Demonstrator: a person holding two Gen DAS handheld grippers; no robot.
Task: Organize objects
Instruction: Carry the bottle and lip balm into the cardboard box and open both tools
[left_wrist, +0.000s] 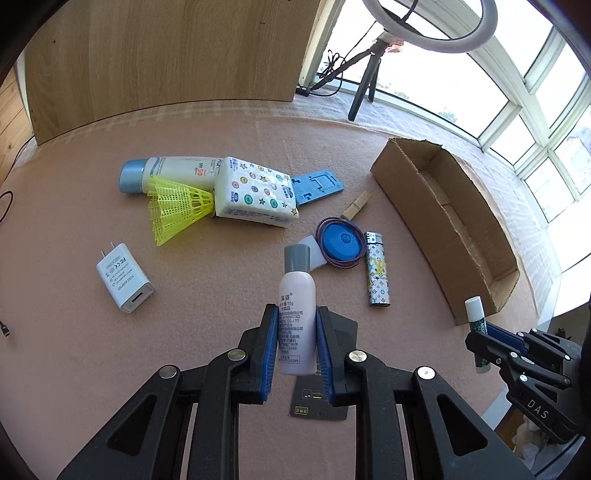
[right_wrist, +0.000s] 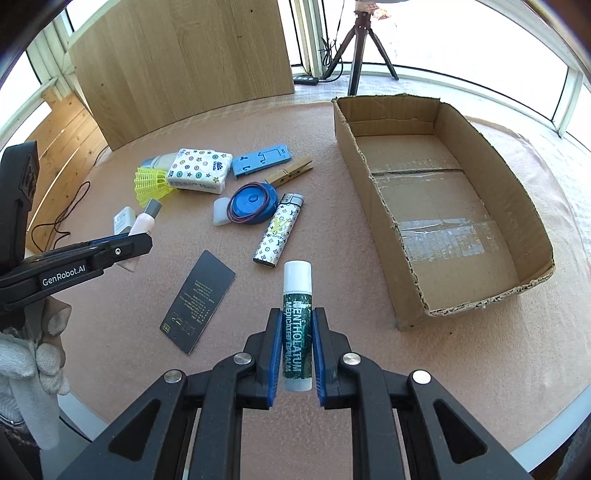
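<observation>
My left gripper (left_wrist: 296, 314) is shut on a small pink bottle (left_wrist: 296, 306) with a grey cap, held upright above the table. My right gripper (right_wrist: 296, 317) is shut on a green lip balm stick (right_wrist: 296, 325) with a white cap, lifted off the cloth. The open cardboard box (right_wrist: 524, 206) lies to the right with nothing in it. In the right wrist view the left gripper (right_wrist: 142, 236) and pink bottle (right_wrist: 142, 221) show at the left, with a gloved hand (right_wrist: 44, 354) below. In the left wrist view the lip balm (left_wrist: 474, 314) and right gripper (left_wrist: 480, 339) appear at the right.
On the pink cloth lie a patterned lighter (right_wrist: 277, 230), a black card (right_wrist: 199, 301), a blue round case with a rubber band (right_wrist: 253, 205), a clothespin (right_wrist: 290, 171), a blue phone stand (right_wrist: 260, 158), a tissue pack (right_wrist: 199, 170), a yellow shuttlecock (left_wrist: 177, 206), a sunscreen tube (left_wrist: 166, 171) and a white charger (left_wrist: 123, 282).
</observation>
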